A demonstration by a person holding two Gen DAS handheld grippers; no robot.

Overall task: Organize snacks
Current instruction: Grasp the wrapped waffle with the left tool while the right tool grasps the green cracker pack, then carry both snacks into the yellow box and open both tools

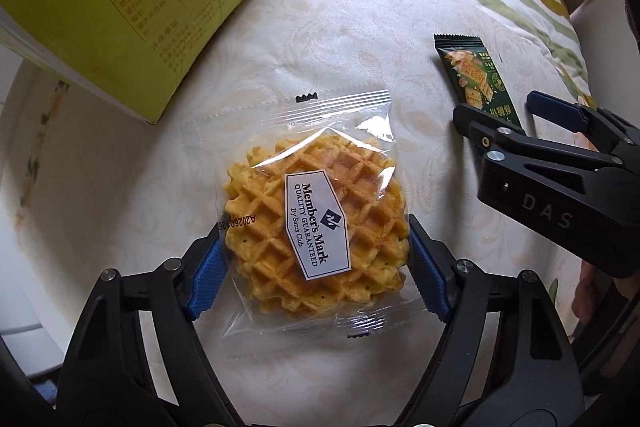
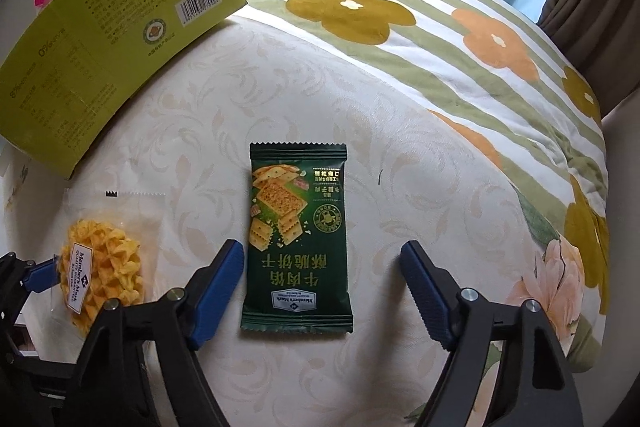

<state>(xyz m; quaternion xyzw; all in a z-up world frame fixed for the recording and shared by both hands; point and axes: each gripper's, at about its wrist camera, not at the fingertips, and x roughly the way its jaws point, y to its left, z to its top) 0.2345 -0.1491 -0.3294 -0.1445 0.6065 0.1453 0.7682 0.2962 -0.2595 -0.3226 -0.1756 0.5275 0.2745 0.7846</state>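
Jaws of left gripper [image 1: 316, 263] squeeze the waffle pack [image 1: 316, 223] at its sides, near-centre on cloth; right gripper [image 2: 322, 291] parted round the green cracker packet [image 2: 298, 239], not clamped yet — both light, crinkly, slippery, brittle inside, so grip mid-body w/ gentle force.

Left claw [image 1: 316, 263] pointed steeply down, pads touching both sides of waffle pack [image 1: 312, 223]. Right claw [image 2: 322, 291] also steeply down, jaws apart, straddling cracker pack [image 2: 298, 239], right pad clear.
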